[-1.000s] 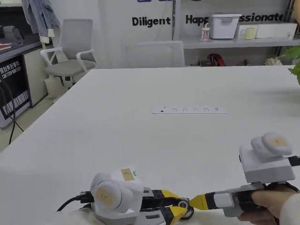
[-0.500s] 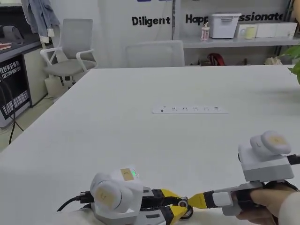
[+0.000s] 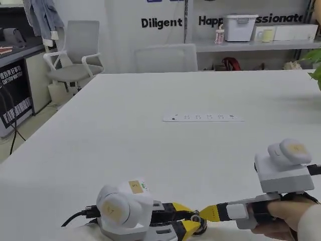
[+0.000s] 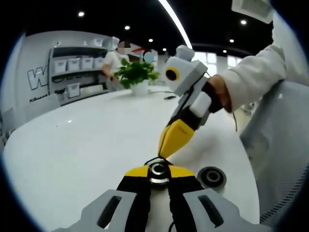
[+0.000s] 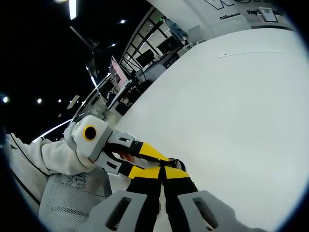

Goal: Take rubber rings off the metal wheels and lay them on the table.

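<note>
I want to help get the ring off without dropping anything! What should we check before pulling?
1. The left gripper clamps the metal wheel: ok.
2. The right gripper pinches the rubber ring: ok, jaws look shut on it.
3. Ring fully off the wheel: cannot tell.
4. Bare table close by for laying it down: ok.
5. The second wheel lies apart, out of the way: ok.

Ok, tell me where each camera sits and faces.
Head view: on the headset, looking down over the white table; hand shows.
Left gripper view: on the left gripper, facing the small metal wheel it clamps; white right sleeve shows.
Right gripper view: on the right gripper, facing the left gripper; left sleeve shows.
Shared: each gripper view shows the other gripper.
</note>
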### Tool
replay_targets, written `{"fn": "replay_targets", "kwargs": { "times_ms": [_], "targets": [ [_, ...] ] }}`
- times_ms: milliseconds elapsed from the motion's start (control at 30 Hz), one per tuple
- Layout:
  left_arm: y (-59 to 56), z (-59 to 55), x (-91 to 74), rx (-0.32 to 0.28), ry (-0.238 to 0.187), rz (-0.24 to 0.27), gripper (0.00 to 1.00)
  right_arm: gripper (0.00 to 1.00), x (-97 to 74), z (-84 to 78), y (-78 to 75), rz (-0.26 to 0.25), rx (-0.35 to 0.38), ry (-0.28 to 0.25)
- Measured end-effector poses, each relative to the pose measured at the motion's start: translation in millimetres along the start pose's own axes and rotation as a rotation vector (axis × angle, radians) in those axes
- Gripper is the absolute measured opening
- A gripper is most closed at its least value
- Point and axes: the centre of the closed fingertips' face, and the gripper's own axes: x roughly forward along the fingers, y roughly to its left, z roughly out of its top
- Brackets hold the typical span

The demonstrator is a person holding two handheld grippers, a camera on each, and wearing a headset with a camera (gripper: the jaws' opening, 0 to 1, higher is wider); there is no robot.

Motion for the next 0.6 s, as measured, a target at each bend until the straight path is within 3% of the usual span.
{"fn": "replay_targets", "kwargs": {
  "times_ms": [267, 300, 333, 367, 400, 467, 600],
  "targets": [
    [0.3, 0.2, 0.0, -0.009, -0.005, 0.003, 0.14, 0.0, -0.2, 2.6, 5.2, 0.017, -0.005, -0.006],
    [0.4, 0.3, 0.0, -0.009, -0.005, 0.003, 0.14, 0.0, -0.6, 14.4, 16.4, 0.076, 0.014, -0.072],
    [0.5, 0.3, -0.1, -0.01, -0.006, 0.004, 0.14, 0.0, -3.3, 20.8, 21.8, 0.101, 0.056, -0.095],
    [0.2, 0.5, -0.1, -0.014, -0.007, 0.003, 0.14, 0.0, -4.2, 12.0, 6.3, 0.013, -0.031, -0.028],
    [0.6, 0.5, -0.2, -0.014, -0.008, 0.004, 0.14, 0.0, -3.7, 13.3, 8.3, 0.018, -0.068, -0.039],
    [0.4, 0.6, -0.2, -0.015, -0.008, 0.004, 0.14, 0.0, -0.3, 10.7, 13.8, 0.048, -0.001, -0.036],
    [0.2, 0.7, -0.2, -0.008, -0.005, 0.006, 0.14, 0.0, -1.0, 10.6, 9.4, 0.033, -0.003, -0.038]
  ]
}}
